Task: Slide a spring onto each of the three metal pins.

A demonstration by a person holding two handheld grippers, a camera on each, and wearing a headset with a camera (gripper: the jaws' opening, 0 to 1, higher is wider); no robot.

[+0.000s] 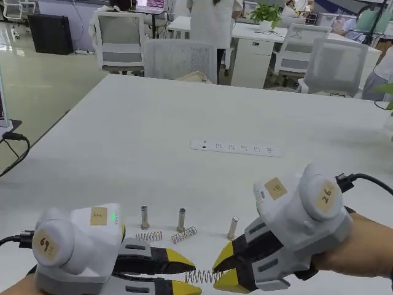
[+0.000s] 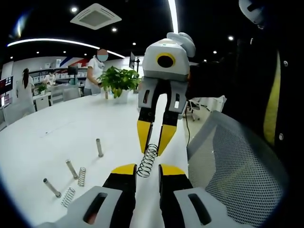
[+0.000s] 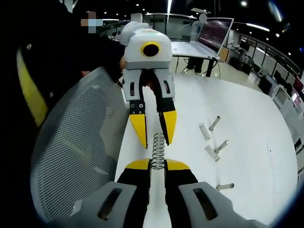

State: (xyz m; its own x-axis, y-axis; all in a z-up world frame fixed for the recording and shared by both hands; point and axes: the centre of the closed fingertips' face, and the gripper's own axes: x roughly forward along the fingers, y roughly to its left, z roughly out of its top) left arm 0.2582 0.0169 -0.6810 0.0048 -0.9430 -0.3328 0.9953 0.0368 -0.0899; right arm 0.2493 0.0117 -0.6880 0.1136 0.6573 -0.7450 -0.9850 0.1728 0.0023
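Where the white table point(image 1: 184, 123) spreads across most of the head view, mesh office chairs point(image 1: 180, 59) stand behind its far edge at the top of the frame. A white power strip point(image 1: 236, 148) lies flat right of centre.

The left gripper point(image 1: 195, 276) comes in from the lower left corner, and the right gripper point(image 1: 216, 275) from the lower right, with a hand point(image 1: 368, 246) wrapped round its body. Both are laid nearly level, their yellow tips facing each other at bottom centre.

Between those tips runs one spring point(image 1: 204, 276). In the right gripper view that gripper's jaws pinch the spring's near end. In the left gripper view the jaws stand parted wider than the coil, with the spring's other end lying between them against one jaw and not clamped.

Just above the grippers in the head view, three pins stand upright in a row: the left pin point(image 1: 145, 216), middle pin point(image 1: 181, 219) and right pin point(image 1: 233, 227). None carries a spring. A loose spring point(image 1: 149, 235) lies just below the left pin, and a second loose spring point(image 1: 183, 235) lies just below the middle pin.
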